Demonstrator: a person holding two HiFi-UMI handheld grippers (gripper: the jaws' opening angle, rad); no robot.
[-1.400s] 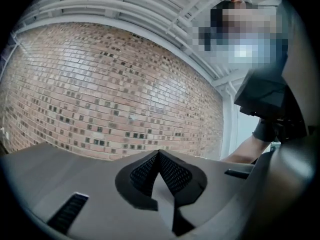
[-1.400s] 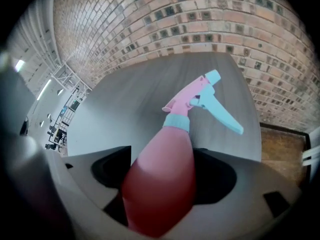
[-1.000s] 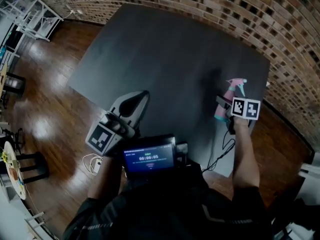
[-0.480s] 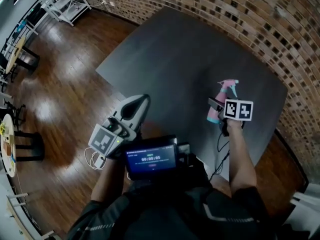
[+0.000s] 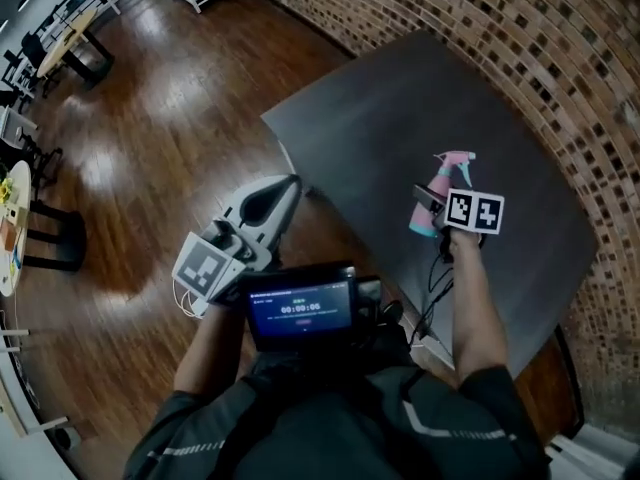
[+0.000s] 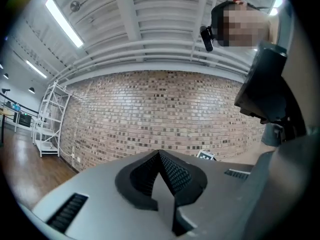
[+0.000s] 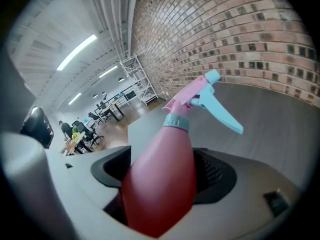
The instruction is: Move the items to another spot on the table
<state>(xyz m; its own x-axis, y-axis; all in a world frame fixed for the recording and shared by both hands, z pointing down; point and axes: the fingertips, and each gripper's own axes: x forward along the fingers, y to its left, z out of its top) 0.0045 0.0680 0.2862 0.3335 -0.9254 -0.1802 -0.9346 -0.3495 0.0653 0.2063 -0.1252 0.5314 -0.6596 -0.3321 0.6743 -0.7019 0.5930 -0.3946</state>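
Right tongs (image 7: 162,184) were clamped on the pink spray bottle (image 5: 437,196), over the dark tabletop (image 5: 400,108) near its front edge. Left tongs (image 6: 161,160) were pressed together, empty, out over the wooden floor (image 5: 150,118).

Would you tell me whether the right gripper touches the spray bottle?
Touching: in the right gripper view, the right gripper clamps the spray bottle between both jaws.
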